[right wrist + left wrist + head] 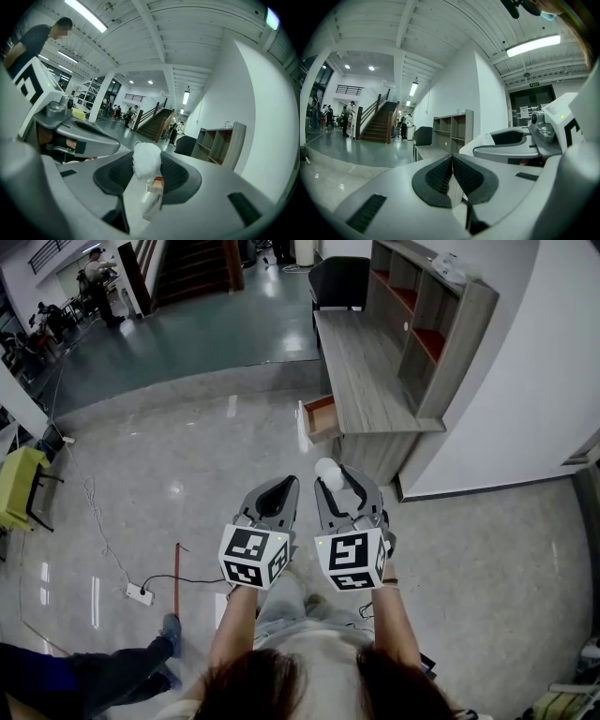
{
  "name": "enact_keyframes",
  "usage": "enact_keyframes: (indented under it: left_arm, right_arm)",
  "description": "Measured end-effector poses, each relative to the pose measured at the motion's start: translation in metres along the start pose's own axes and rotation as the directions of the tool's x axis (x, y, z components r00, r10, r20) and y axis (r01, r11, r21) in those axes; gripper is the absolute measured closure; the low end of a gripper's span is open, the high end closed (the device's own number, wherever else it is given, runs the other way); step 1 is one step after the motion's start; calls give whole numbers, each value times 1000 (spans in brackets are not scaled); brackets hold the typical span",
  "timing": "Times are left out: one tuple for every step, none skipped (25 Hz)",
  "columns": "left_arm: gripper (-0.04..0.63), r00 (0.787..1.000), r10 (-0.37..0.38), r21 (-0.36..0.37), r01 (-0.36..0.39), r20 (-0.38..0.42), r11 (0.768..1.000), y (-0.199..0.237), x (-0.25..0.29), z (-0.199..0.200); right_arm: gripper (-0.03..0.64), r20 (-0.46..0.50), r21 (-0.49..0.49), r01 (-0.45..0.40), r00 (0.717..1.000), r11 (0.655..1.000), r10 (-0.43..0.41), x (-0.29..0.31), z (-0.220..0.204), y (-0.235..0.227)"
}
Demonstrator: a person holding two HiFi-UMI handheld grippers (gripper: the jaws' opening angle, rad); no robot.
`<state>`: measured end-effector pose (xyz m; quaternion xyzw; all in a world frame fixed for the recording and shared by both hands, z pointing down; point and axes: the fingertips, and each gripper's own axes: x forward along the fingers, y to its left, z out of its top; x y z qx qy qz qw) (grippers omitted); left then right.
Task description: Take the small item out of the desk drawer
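My right gripper (332, 480) is shut on a small white fluffy ball (327, 471), held out in front of me above the floor. In the right gripper view the ball (146, 158) sits pinched between the dark pads (174, 174) at the tips. Beside it on the left, my left gripper (281, 490) is shut with nothing in it; its pads (438, 177) meet edge to edge in the left gripper view. The grey wooden desk (367, 382) stands ahead of both grippers, and its drawer (321, 418) hangs open at the near left corner.
A shelf unit (427, 329) stands on the desk against the white wall. A black chair (338, 282) is at the desk's far end. A power strip (140, 593) with cables lies on the floor at the left, near a yellow chair (19, 486). Another person's leg (103, 673) is at the lower left.
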<state>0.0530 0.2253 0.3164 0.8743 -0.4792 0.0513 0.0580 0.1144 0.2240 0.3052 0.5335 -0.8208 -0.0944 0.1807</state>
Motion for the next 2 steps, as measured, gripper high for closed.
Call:
enact_keyframes:
  left_arm:
    - [580,1000,-1,-2,1,0,1000,1,0,0]
    - [580,1000,-1,-3,1,1,1000,2,-1,-1]
  right_arm:
    - [437,-1,0,-1,1000,1000,1,0,0,1]
    - [437,-1,-1,-2,1000,1000,2,1,0,3]
